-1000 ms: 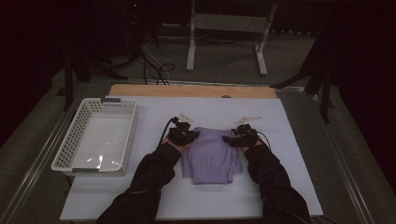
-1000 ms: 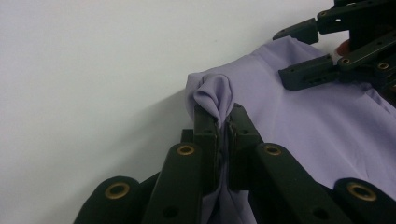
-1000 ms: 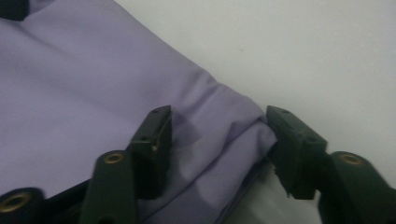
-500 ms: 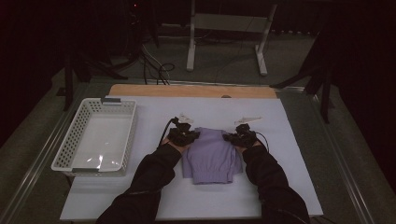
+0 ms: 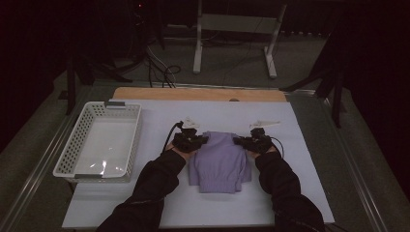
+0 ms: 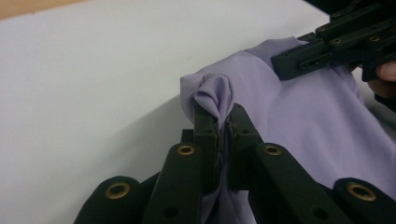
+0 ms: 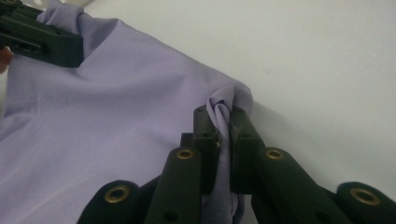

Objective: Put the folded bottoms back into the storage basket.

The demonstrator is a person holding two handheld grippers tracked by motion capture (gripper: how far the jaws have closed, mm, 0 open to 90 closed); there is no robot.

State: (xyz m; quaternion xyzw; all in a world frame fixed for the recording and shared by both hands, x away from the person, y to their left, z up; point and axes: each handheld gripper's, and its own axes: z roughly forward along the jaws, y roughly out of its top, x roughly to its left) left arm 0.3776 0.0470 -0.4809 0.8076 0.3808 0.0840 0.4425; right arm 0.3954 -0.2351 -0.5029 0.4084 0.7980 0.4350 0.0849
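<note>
White table (image 5: pixel 309 145) — right gripper (image 5: pixel 241 141) newly clamped on cloth (image 5: pixel 220 162)

Room dim, far side in near darkness. Table (image 5: pixel 309 145) with white top, wooden strip (image 5: pixel 203 94) along far edge. Grey floor beyond. White metal stand (image 5: pixel 234 29) at far centre; dark cables (image 5: pixel 162 72) on floor, far left.

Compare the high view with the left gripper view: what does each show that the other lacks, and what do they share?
High view alone: the white perforated plastic basket, both dark sleeves and the wooden table edge. Left gripper view alone: the left hand-held gripper pinching a bunched fabric corner. Both: the folded lilac knit garment on the white sheet, and the right hand-held gripper.
</note>
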